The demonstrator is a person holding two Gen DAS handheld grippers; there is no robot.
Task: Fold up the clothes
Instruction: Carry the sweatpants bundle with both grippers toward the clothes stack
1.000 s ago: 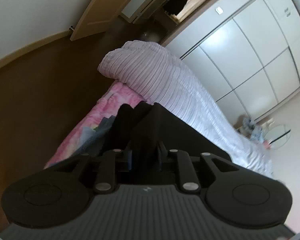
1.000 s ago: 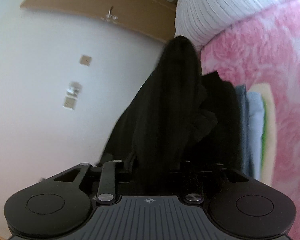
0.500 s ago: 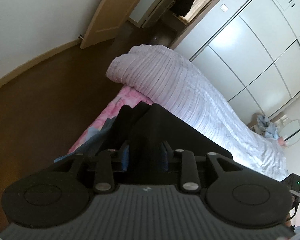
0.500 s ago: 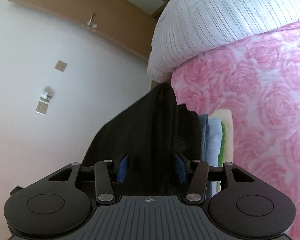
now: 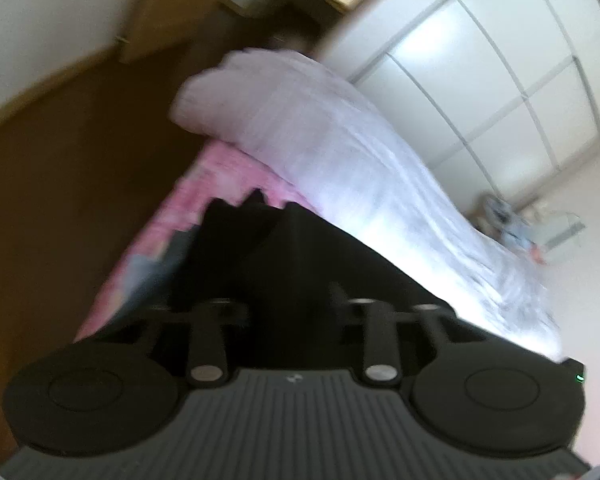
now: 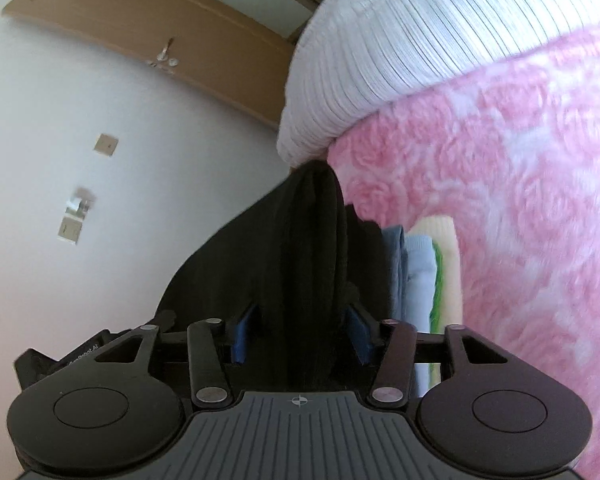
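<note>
The black garment (image 6: 312, 264), draped over the pink rose-patterned blanket (image 6: 520, 200), looks limp and light, best pinched at its edges, where left gripper (image 5: 288, 308) and right gripper (image 6: 298, 332) are closing on its folds

The right gripper (image 6: 300, 332) is closing, its blue pads (image 6: 242, 334) flanking a bunched black garment (image 6: 300, 264). Folded blue clothes (image 6: 410, 276) lie right of it on the pink blanket (image 6: 520, 200); a white duvet (image 6: 400, 48) lies farther off.
</note>
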